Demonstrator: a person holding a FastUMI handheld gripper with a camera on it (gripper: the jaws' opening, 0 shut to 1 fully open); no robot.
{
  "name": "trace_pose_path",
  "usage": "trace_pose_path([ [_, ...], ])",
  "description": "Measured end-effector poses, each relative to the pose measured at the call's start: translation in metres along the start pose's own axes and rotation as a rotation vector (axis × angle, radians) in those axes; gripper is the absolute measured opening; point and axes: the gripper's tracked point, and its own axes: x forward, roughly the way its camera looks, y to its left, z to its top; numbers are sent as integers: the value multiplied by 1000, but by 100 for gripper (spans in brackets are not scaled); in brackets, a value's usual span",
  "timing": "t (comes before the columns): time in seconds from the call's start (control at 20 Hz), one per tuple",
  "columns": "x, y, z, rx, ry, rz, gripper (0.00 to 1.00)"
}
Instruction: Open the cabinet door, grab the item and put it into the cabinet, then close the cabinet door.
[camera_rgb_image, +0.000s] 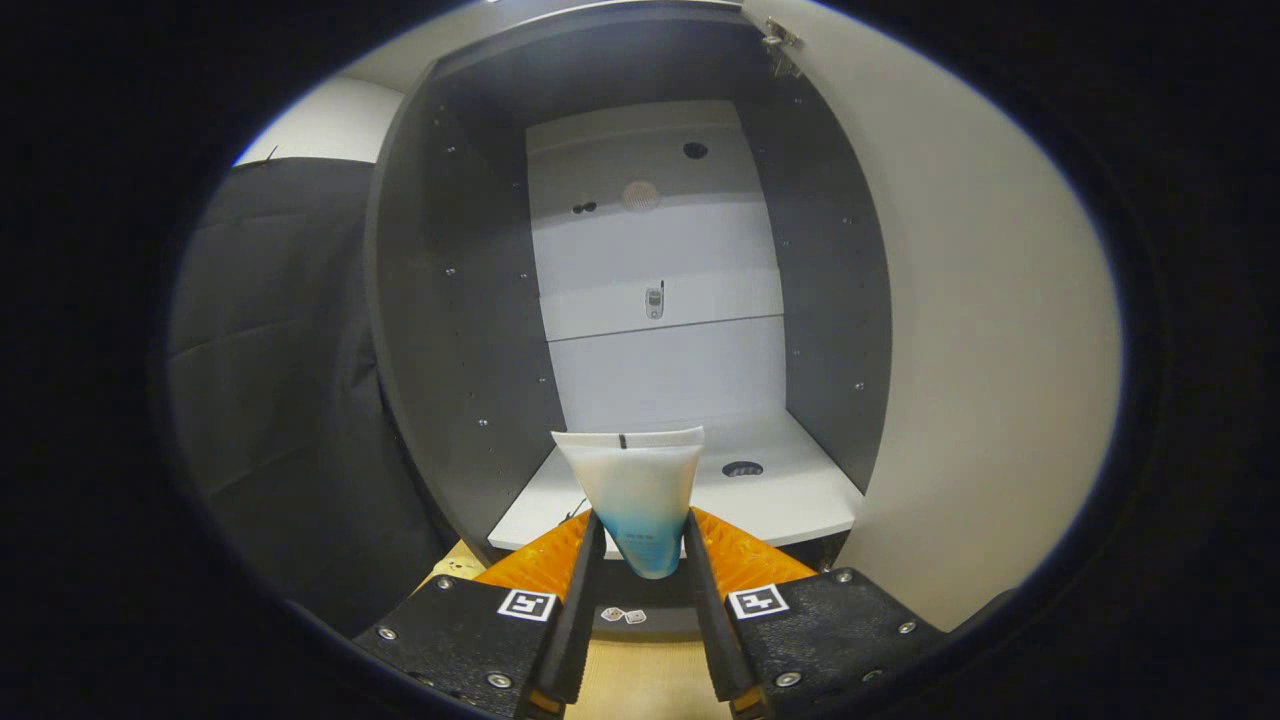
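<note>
The cabinet (420, 300) stands open, its pale door (980, 350) swung out to the right and its white bottom shelf (800, 500) bare near the front edge. The gripper (640, 545) is clamped on a white-and-blue tube (635, 490), both fingers pressing its lower end, crimped end up, just before the shelf's front edge.

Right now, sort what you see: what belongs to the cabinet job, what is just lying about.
Job:
- tube, clamped between the jaws of the gripper
- cabinet, open, its white floor just ahead of the tube
- cabinet door, swung open beside the tube

Lying about:
- two small white bits on the surface below the tube
- black cloth beside the cabinet
</note>
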Motion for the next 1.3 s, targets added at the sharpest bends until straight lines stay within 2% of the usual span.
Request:
trace_pose_path([
  [0.25,37,-4,10,7,-1,-20,48],
  [0.5,80,-5,5,-1,52,-45,48],
  [0.7,99,-3,-11,-7,104,-63,48],
  [1.0,109,-4,-12,-10,95,-103,54],
  [1.1,109,-4,-11,-27,89,-109,58],
  [1.15,109,-4,-9,-31,80,-117,71],
  [1.25,103,-7,-4,-30,65,-139,87],
  [1.3,99,-7,-2,-29,58,-141,90],
])
